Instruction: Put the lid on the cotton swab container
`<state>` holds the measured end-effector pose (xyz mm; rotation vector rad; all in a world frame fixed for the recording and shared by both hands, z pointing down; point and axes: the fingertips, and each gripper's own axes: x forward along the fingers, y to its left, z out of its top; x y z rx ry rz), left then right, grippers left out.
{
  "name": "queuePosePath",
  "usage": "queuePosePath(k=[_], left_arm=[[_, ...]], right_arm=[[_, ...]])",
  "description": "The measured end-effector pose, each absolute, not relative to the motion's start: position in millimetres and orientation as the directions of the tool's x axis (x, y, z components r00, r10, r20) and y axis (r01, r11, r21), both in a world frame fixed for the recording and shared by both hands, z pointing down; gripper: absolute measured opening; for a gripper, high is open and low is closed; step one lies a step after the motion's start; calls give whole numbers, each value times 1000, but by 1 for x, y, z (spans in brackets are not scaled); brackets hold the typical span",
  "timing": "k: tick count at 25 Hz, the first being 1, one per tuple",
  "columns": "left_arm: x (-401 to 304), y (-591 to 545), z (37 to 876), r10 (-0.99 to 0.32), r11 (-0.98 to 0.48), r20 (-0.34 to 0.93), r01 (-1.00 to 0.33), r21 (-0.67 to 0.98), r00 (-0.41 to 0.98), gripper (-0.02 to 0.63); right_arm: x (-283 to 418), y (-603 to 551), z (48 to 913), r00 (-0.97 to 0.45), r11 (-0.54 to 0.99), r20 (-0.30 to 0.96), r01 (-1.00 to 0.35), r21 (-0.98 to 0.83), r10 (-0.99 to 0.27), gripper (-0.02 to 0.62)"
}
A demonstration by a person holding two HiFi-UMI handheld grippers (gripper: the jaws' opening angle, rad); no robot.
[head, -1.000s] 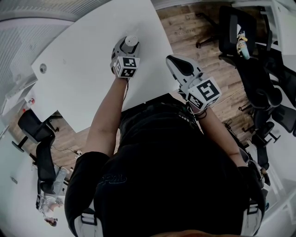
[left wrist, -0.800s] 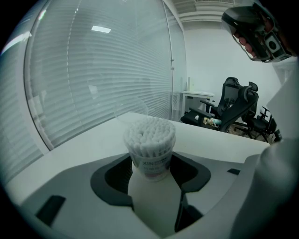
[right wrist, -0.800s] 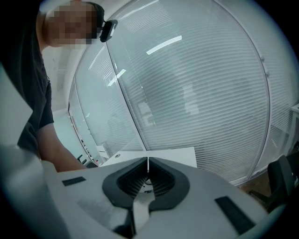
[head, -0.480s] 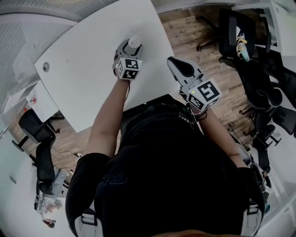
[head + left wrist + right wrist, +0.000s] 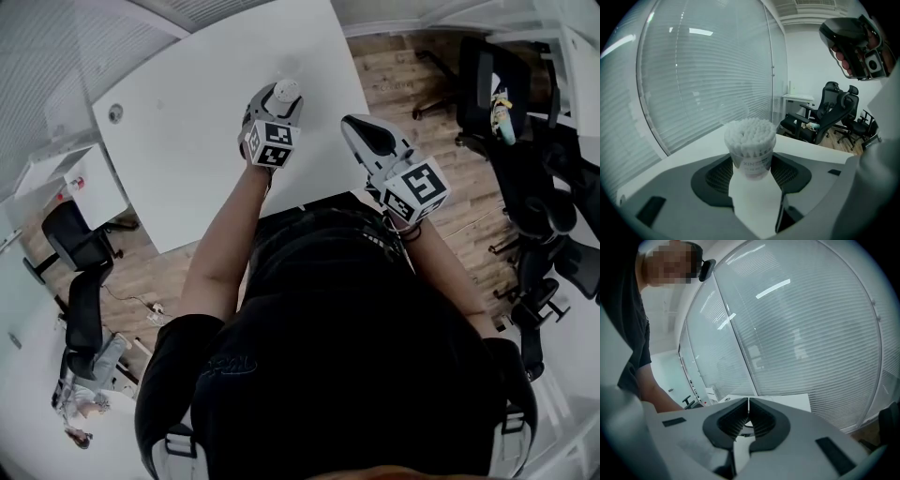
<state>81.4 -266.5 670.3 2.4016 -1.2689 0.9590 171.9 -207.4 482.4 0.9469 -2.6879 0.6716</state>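
Note:
A clear cotton swab container point(image 5: 750, 145), packed with white swabs and without a lid, stands upright between the jaws of my left gripper point(image 5: 751, 168). The dark pads point(image 5: 719, 176) press on its sides. From the head view the container point(image 5: 288, 89) sits at that gripper's point(image 5: 279, 98) tip, over the white table point(image 5: 197, 141) near its right edge. My right gripper point(image 5: 353, 127) hovers beside the table's right edge with its jaws together and nothing between them point(image 5: 748, 405). A small round thing point(image 5: 115, 113), perhaps the lid, lies at the table's far left.
Black office chairs point(image 5: 525, 141) stand on the wooden floor to the right, more chairs point(image 5: 75, 272) to the left. Glass walls with blinds point(image 5: 703, 70) lie beyond the table. The person's dark shirt fills the lower head view.
The head view has swung a little, so table and grippers sit slightly further right in the picture. The left gripper keeps its hold on the container; the right stays shut.

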Motion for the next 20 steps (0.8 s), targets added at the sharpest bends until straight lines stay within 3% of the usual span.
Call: queuePosePath(k=[20], left_arm=[[73,-216,573,-651,-555,642,-831,-37,406,261]], right_arm=[[131,-207,466,-866,802,296,-490,-341,-403,25]])
